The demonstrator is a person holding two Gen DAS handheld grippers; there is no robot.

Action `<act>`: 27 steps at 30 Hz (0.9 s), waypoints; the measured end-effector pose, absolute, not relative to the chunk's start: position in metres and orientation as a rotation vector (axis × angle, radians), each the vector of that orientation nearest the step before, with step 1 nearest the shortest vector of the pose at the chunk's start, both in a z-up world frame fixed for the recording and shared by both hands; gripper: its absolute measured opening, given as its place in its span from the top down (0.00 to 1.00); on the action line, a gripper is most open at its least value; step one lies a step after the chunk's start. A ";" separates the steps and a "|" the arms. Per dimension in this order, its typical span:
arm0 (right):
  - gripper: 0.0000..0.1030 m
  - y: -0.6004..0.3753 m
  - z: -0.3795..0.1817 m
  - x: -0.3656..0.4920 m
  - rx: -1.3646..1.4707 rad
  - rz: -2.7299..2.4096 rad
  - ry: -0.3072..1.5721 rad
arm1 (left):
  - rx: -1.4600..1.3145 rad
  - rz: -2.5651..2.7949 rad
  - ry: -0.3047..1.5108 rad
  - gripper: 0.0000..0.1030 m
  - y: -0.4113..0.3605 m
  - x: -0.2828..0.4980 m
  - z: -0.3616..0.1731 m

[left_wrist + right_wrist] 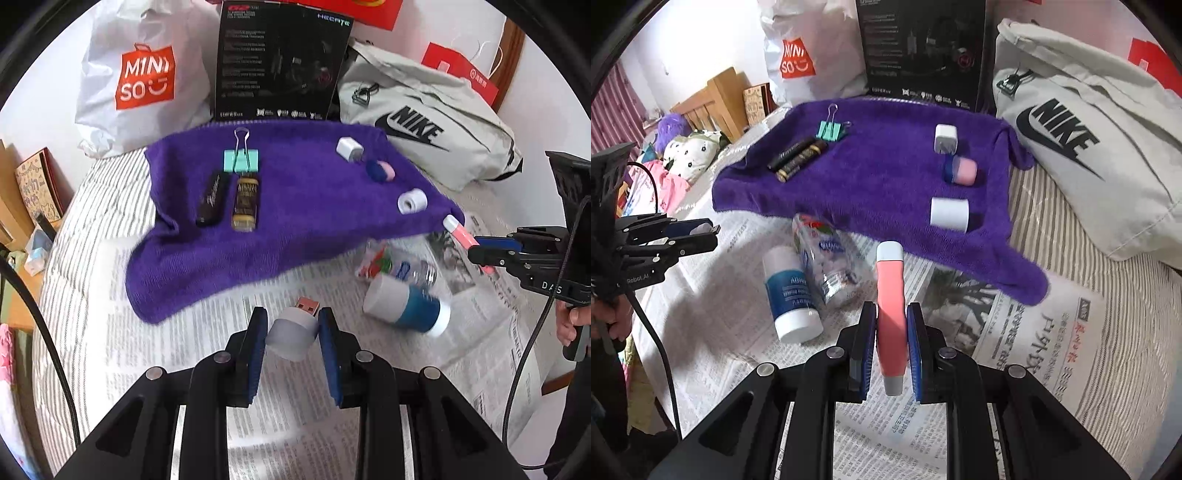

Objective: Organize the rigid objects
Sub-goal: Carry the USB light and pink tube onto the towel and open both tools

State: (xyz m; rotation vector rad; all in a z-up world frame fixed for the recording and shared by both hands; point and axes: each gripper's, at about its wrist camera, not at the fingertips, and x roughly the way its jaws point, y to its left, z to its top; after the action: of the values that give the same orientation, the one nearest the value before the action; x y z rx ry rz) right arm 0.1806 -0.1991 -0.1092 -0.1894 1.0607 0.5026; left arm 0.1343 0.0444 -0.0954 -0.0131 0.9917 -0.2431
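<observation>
My left gripper [291, 325] is shut on a small white USB light [293, 332] with a red plug, held above the newspaper. My right gripper [892, 314] is shut on a pink tube with grey ends [891, 306]; it also shows in the left wrist view [463, 236]. A purple towel [295, 206] carries a teal binder clip [242, 159], a black stick [211, 199], a gold-black battery [244, 203], a white charger [349, 148], a blue-pink jar [380, 170] and a white cylinder [412, 201].
On the newspaper [1015, 332] lie a blue-white bottle [792, 295] and a clear plastic bottle [825, 258]. Behind the towel stand a Miniso bag [144, 77], a black box [280, 62] and a grey Nike bag [424, 122]. A wooden headboard [713, 103] is at the far left.
</observation>
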 end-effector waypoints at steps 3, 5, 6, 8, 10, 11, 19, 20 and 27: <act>0.84 -0.199 -0.099 0.190 -0.182 0.501 1.040 | -0.004 -0.243 0.979 0.74 0.046 0.143 -0.088; 0.84 -0.197 -0.093 0.197 -0.177 0.502 1.026 | -0.009 -0.247 0.975 0.74 0.048 0.149 -0.085; 0.84 -0.195 -0.090 0.203 -0.179 0.505 1.021 | -0.012 -0.248 0.975 0.74 0.048 0.151 -0.084; 0.84 -0.190 -0.087 0.213 -0.189 0.507 1.010 | -0.018 -0.251 0.974 0.74 0.050 0.156 -0.082; 0.84 -0.183 -0.084 0.227 -0.198 0.508 1.006 | -0.021 -0.248 0.975 0.74 0.051 0.162 -0.082; 0.84 -0.180 -0.083 0.234 -0.199 0.507 1.006 | -0.023 -0.248 0.975 0.74 0.052 0.165 -0.082; 0.84 -0.150 -0.101 0.288 -0.205 0.486 1.044 | -0.047 -0.248 0.974 0.74 0.058 0.188 -0.082; 0.84 -0.147 -0.107 0.296 -0.205 0.479 1.057 | -0.048 -0.248 0.974 0.74 0.059 0.191 -0.083; 0.84 -0.140 -0.136 0.325 -0.254 0.414 1.115 | -0.050 -0.256 0.974 0.74 0.061 0.201 -0.085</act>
State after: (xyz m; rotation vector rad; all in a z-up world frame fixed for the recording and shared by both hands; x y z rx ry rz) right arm 0.3250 -0.1403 -0.1359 -0.2540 1.1150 0.4143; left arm 0.2014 0.0608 -0.0854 -0.0502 0.9737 -0.2563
